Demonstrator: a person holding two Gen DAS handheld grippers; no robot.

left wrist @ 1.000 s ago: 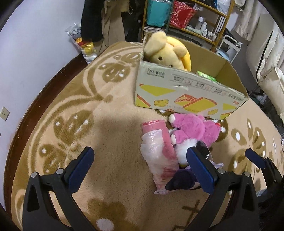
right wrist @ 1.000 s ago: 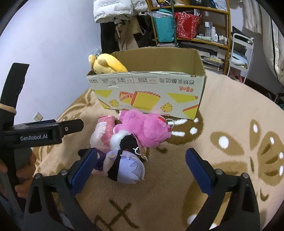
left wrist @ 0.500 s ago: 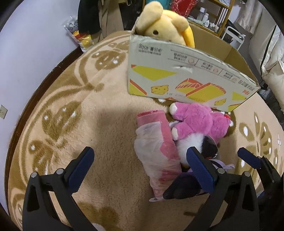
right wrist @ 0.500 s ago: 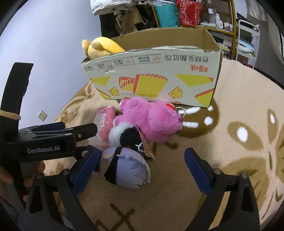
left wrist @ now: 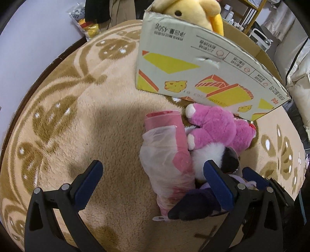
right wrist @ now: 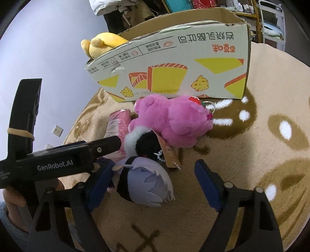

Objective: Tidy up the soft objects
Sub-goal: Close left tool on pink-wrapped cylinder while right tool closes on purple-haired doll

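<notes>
- Pink teddy (right wrist: 174,120) lies on our soft rug (right wrist: 261,155), right by the cardboard box (right wrist: 174,64).
- We hold our right gripper (right wrist: 153,184) wide open around the purple-haired doll (right wrist: 147,186) — at six o'clock from the teddy.
- We hold our left gripper (left wrist: 153,180) wide open too, over the pink plastic bag (left wrist: 166,155).
- Our yellow bear (left wrist: 189,11) sits in the box, at twelve o'clock.

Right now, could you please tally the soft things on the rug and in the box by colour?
Pink: 2, a plush and a wrapped roll.
Yellow: 1, the plush in the box.
Lilac: 1, a doll.
Black-and-white: 1, a plush.
Total: 5.
</notes>
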